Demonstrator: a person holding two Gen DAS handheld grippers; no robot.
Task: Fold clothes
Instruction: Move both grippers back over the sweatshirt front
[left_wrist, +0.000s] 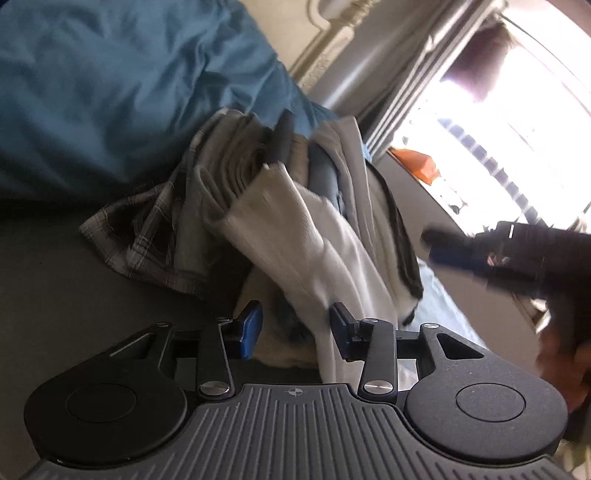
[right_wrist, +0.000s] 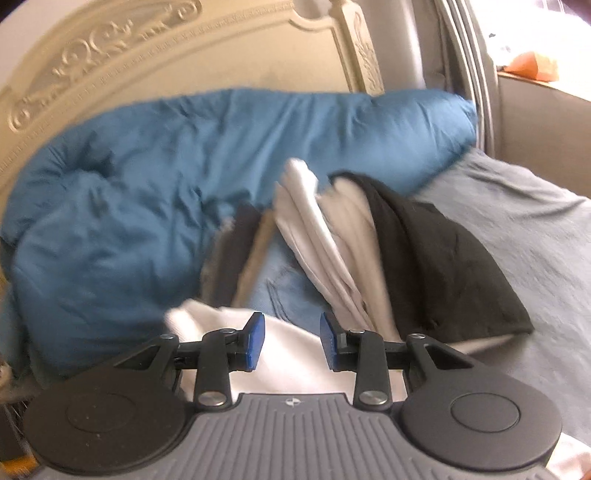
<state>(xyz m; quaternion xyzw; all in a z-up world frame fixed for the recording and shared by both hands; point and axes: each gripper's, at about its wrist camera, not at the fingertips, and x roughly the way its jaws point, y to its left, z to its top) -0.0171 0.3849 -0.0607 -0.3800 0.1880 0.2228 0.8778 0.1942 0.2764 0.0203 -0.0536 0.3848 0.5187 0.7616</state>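
The pile of clothes (right_wrist: 332, 240) lies rumpled on the bed (right_wrist: 535, 221). White, black, plaid and denim pieces overlap.

The heap of clothes (right_wrist: 343, 236) blocked the middle of the bed, and the blue duvet (right_wrist: 147, 192) walled off everything behind it, up against the carved headboard (right_wrist: 110, 62). Room lay open on the grey sheet (right_wrist: 524, 236) beside the black garment (right_wrist: 436, 258).

Blue duvet (right_wrist: 147, 192) bunched against a cream carved headboard (right_wrist: 110, 48); grey bedsheet (right_wrist: 535, 229) covering the bed; bright window (left_wrist: 498, 110) behind; orange object (right_wrist: 532, 64) on its sill.
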